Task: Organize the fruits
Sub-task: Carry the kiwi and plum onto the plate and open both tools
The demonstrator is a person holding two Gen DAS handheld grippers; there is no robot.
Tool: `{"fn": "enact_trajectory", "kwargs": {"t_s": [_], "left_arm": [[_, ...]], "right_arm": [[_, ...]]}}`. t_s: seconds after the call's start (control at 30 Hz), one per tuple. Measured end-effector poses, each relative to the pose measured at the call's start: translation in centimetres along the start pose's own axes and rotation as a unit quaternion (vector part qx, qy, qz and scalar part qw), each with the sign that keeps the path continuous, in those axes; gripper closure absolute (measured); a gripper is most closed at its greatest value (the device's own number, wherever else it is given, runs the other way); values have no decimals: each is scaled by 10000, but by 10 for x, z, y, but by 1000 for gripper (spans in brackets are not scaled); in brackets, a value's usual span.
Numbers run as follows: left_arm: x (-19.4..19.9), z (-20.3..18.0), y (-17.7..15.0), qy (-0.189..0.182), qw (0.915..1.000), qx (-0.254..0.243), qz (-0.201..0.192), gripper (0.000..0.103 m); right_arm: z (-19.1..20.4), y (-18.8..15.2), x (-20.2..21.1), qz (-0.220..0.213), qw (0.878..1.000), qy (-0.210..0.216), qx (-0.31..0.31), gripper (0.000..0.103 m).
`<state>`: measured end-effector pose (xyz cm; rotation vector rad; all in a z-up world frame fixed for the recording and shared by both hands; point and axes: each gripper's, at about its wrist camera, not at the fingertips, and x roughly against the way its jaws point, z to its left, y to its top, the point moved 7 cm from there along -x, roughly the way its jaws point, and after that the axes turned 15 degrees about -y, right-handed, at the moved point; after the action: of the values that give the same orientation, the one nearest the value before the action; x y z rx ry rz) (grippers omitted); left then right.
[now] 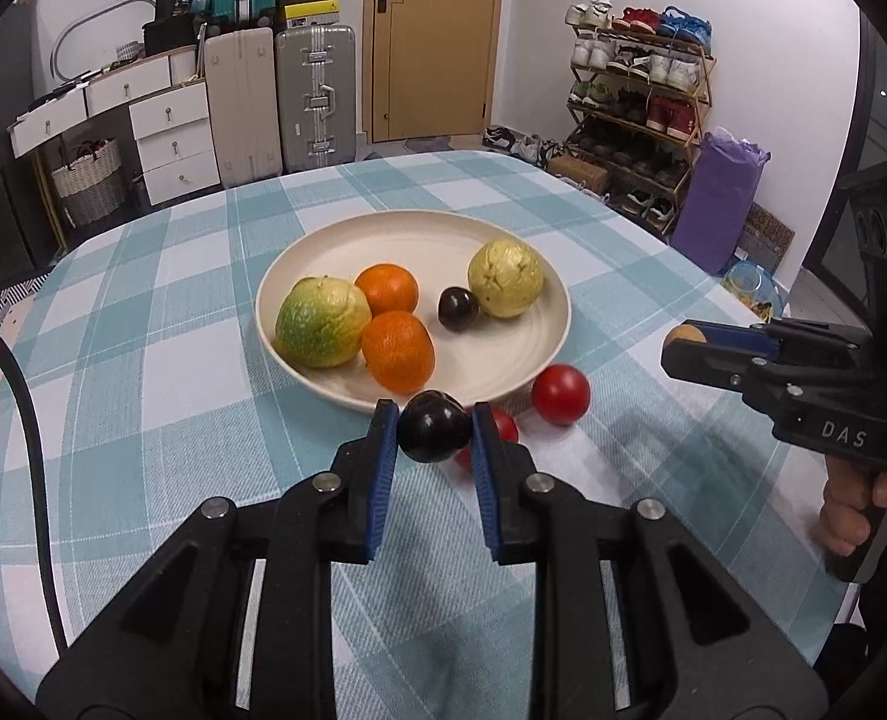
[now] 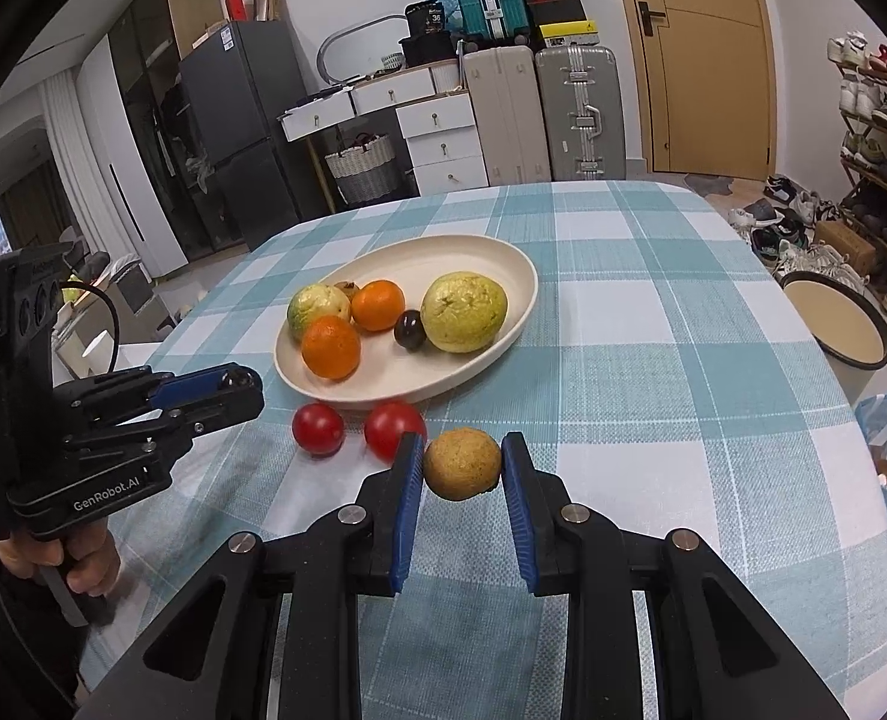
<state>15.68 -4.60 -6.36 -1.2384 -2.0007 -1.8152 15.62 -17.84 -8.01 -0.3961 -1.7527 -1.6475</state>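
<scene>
A cream plate (image 1: 503,252) (image 2: 395,378) on the checked tablecloth holds two yellow-green guavas, two oranges (image 1: 396,349) and a dark plum (image 1: 458,308). My left gripper (image 1: 434,427) is shut on a second dark plum (image 1: 432,426) and holds it above the cloth just in front of the plate's near rim. My right gripper (image 2: 463,463) is shut on a small brown round fruit (image 2: 461,463), right of the plate's front. Two red tomatoes (image 2: 317,427) (image 2: 392,427) lie on the cloth by the plate's near edge.
The table's far and right edges drop to the floor, with a shoe rack (image 1: 641,120), suitcases (image 1: 314,96) and a drawer unit (image 1: 167,132) beyond. A round basin (image 2: 833,324) sits off the table's right side.
</scene>
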Motion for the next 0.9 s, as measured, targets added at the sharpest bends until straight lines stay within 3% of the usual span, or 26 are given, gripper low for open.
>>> {"fn": "enact_trajectory", "kwargs": {"t_s": [0.27,0.9], "left_arm": [[-7,4,15,-86,9996,95,-247,82],[-16,17,32,-14,9991,246,-354,82]], "right_arm": [[8,17,1,-61,9998,-51,178,76],[30,48,-28,-40,9996,178,227,76]]}}
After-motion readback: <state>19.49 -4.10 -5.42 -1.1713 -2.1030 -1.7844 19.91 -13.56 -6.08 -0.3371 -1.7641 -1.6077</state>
